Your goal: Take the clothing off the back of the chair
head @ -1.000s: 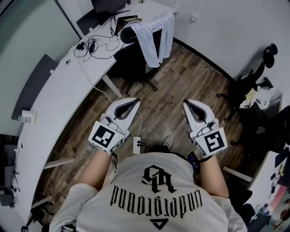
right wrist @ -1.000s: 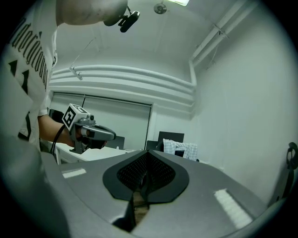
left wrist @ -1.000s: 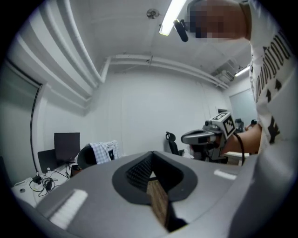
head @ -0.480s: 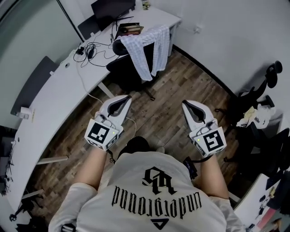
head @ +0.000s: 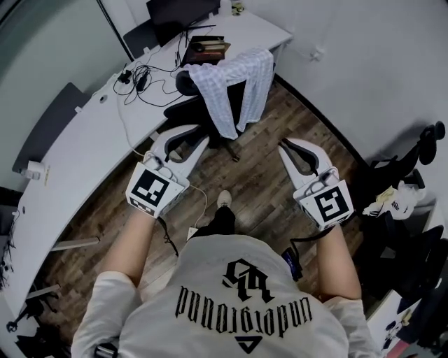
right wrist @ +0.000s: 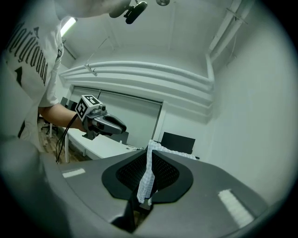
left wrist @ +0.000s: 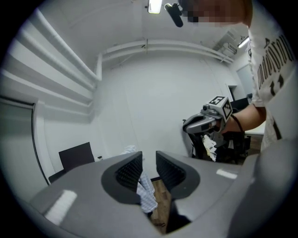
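A white-and-blue checked shirt [head: 231,87] hangs over the back of a black office chair [head: 196,112] by the desk. My left gripper [head: 198,134] is held out just short of the chair's left side. Its jaws are opening, with a gap and nothing between them; the shirt [left wrist: 148,193] shows far off through the gap. My right gripper [head: 287,145] is out to the right of the chair, a little short of it. Its jaws stand almost together, and only a thin strip of the distant shirt [right wrist: 148,179] shows past them. Neither gripper touches the shirt.
A long white curved desk [head: 84,147] runs along the left, with cables [head: 140,70], books [head: 208,47] and a dark monitor [head: 178,10]. Another black chair piled with things [head: 402,196] stands at the right. The floor [head: 259,175] is wood planks; my foot [head: 222,199] is on it.
I have walked towards the chair, and both grippers have moved forward with me. The chair and shirt now lie much nearer to the gripper tips.
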A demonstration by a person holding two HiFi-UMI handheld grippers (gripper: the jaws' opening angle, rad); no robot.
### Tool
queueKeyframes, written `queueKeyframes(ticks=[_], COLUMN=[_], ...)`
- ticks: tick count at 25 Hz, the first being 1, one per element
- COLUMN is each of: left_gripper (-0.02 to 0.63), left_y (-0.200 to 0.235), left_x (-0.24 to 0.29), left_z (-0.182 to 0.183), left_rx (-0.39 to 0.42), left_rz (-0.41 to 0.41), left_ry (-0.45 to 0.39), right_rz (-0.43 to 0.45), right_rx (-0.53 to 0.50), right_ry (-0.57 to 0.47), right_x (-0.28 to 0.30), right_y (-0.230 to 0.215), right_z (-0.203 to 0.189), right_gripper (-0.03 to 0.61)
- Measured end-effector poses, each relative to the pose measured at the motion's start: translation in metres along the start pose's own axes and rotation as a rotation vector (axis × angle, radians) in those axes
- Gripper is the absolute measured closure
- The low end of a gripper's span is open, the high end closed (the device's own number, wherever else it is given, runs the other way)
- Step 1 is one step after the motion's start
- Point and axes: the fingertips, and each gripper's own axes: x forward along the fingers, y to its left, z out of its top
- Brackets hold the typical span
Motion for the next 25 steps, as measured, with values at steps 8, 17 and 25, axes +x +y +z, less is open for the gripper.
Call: queueKeyframes(ticks=[8,17,25], left_gripper=[0.389,0.231,0.176], left_y=[0.071,0.124,0.15], left_x=[0.064,0.126,0.153], left_z=[-0.01,-0.04,-0.072], left_rx=[0.124,0.216,0.214], left_rz=[-0.028,-0.061,-0.12], left_ry=[0.081,0.288,0.423], right_rz=[0.068,0.162,0.229], right_rx=[-0.047,-0.171,-0.182], right_ry=[0.064,0.147,0.265], right_x=[0.078,0.162,0.223], right_y=[-0.06,-0.109,-0.137], right_z=[-0.008,-0.039,-0.079], right_gripper=[0.504,0.403,0.262])
